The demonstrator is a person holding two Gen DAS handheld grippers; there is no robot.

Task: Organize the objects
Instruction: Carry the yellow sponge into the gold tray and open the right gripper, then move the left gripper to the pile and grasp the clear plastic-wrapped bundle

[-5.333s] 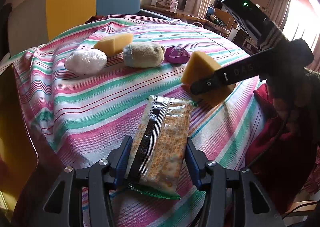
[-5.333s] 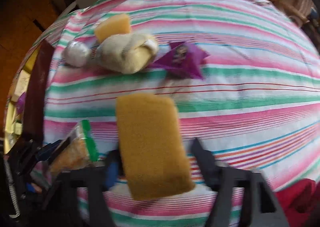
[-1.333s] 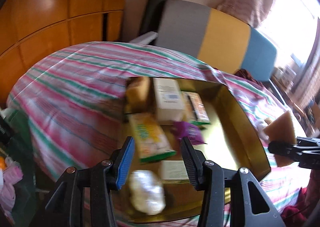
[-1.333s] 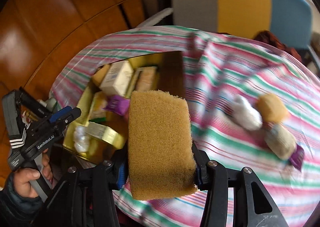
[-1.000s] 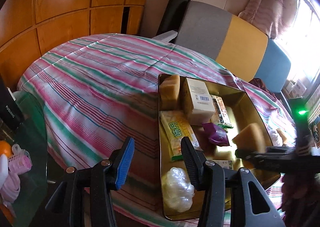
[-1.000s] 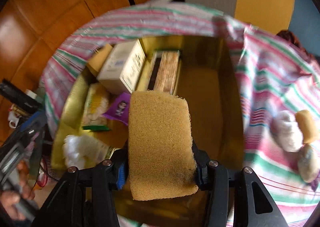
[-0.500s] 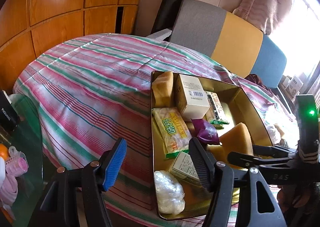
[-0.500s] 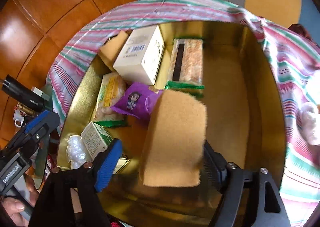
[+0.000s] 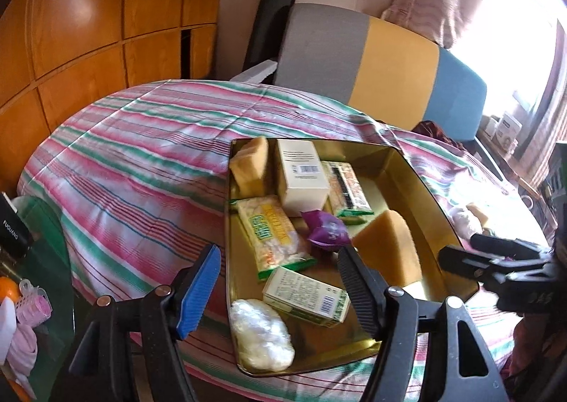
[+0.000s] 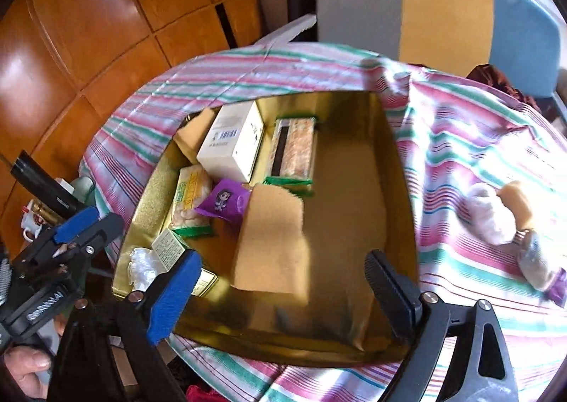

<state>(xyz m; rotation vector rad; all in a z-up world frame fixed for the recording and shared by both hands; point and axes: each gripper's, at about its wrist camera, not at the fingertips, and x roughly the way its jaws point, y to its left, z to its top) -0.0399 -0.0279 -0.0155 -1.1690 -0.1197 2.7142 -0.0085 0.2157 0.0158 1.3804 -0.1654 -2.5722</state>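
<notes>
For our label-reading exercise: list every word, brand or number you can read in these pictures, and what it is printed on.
"FUGUANG": black object at the left edge.
White box, green box, yellow snack pack: print and barcodes too small to read.
Gripper lettering: blurred.

Hidden and blurred spots around the gold tray [image 10: 397, 168]

The sponge [image 10: 273, 242] in the tray is motion-blurred; the green-print box [image 10: 168, 247] beside it is half hidden by the right tool's blue finger [image 10: 173, 299] — the purple packet [image 10: 558, 283] right of the tray is cut off.
</notes>
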